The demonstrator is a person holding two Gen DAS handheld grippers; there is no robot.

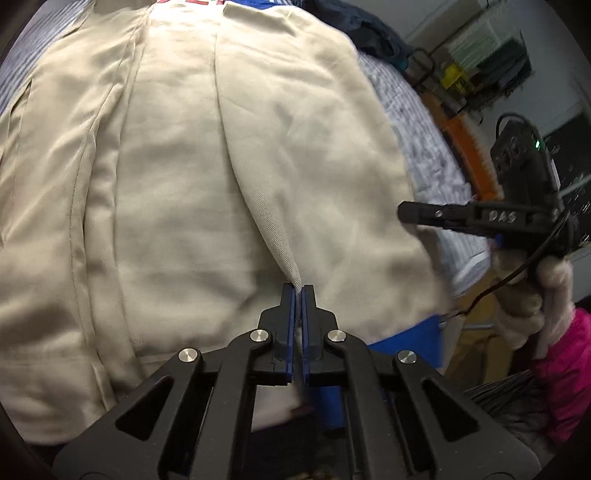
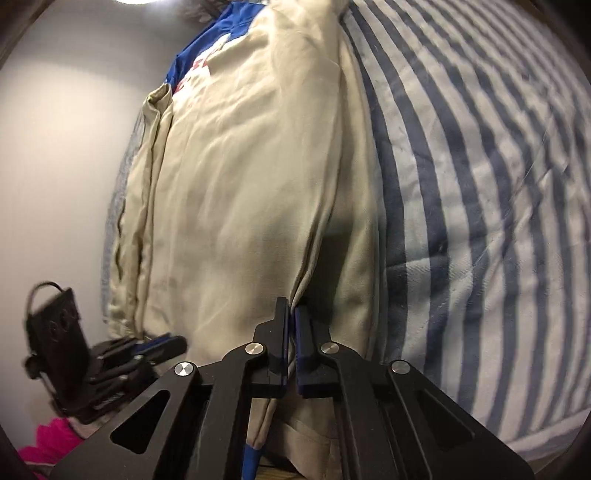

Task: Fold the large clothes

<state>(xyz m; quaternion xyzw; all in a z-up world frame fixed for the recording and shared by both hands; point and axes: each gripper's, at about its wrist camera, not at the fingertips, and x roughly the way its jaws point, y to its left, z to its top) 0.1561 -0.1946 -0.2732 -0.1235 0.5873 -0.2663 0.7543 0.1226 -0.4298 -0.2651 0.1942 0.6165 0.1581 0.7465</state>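
A large beige garment (image 1: 177,177) lies spread along a blue-and-white striped bed cover (image 2: 480,184). My left gripper (image 1: 298,291) is shut on a raised fold of the beige cloth near the garment's near end. The right wrist view shows my right gripper (image 2: 291,310) shut on another fold of the same garment (image 2: 240,192), close to its right edge. From the left wrist view the right gripper (image 1: 404,213) points in from the right at the garment's edge, held by a hand in a pale fuzzy sleeve (image 1: 517,306). The left gripper (image 2: 173,341) shows blurred at lower left.
Blue cloth with red letters (image 2: 199,62) shows at the garment's far end, and more blue cloth (image 1: 406,336) at its near edge. Dark clothes (image 1: 365,29) lie at the bed's far right. An orange bed edge (image 1: 469,147), shelves and a pink cloth (image 1: 565,369) stand right.
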